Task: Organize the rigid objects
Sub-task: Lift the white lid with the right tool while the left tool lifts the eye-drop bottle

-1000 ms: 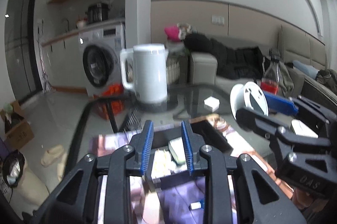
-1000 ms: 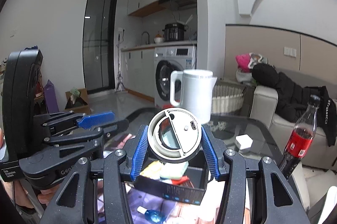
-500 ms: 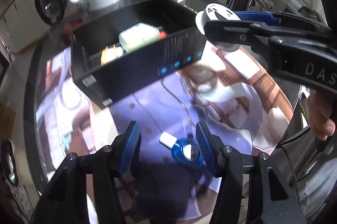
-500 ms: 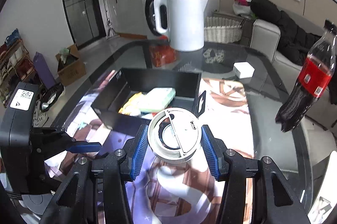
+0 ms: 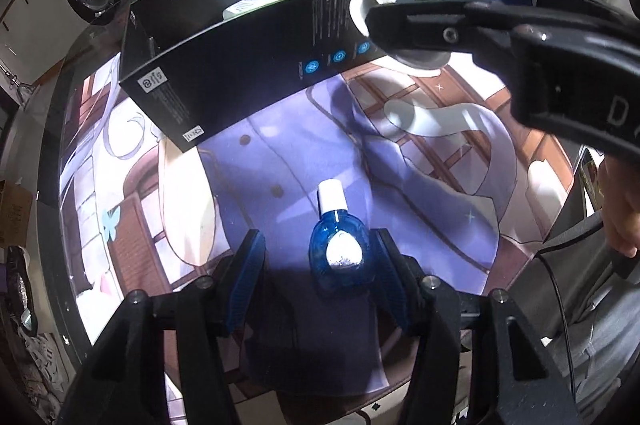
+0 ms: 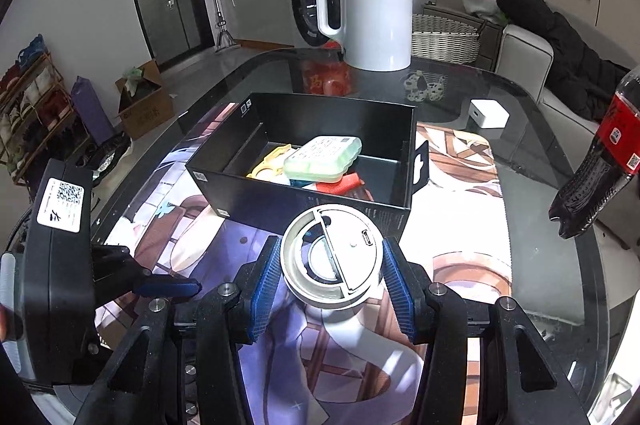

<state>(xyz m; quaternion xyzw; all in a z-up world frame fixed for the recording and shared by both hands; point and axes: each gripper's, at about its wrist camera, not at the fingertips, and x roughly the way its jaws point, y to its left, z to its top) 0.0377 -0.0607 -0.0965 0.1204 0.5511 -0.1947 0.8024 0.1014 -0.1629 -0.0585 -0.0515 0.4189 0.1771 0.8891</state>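
Two handheld grippers work over a glass table covered by a printed mat (image 5: pixel 280 153). The left gripper (image 5: pixel 320 265) points steeply down at the mat, its blue-padded fingers (image 5: pixel 250 265) spread apart. Its jaws have just been closing a little. A small blue bottle (image 5: pixel 340 249) with a white cap lies flat on the mat between them, cap pointing away from the camera. The bottle sits just beside the right-hand pad, and whether that pad touches it cannot be told; a clear gap separates it from the left-hand pad.

The right gripper (image 6: pixel 329 273) is tilted downward and pinches a round white device (image 6: pixel 332 257), a disc-shaped casing with a small port on its face, one blue pad against each side. It holds the device above the mat, just in front of the near wall of a black box (image 6: pixel 304 201).

The open-topped black box stands on the mat beyond both grippers. Inside it lie a pale green case (image 6: pixel 322 159), a yellow piece (image 6: pixel 270 165) and something red (image 6: pixel 340 185), piled together.

Farther back on the bare glass stands a white kettle (image 6: pixel 376 17), upright. A small white cube (image 6: pixel 489 113) rests to its right. A cola bottle (image 6: pixel 600 161) with a red label stands at the right edge of the table. A person's hand (image 5: pixel 624 209) shows at the far right of the left wrist view.
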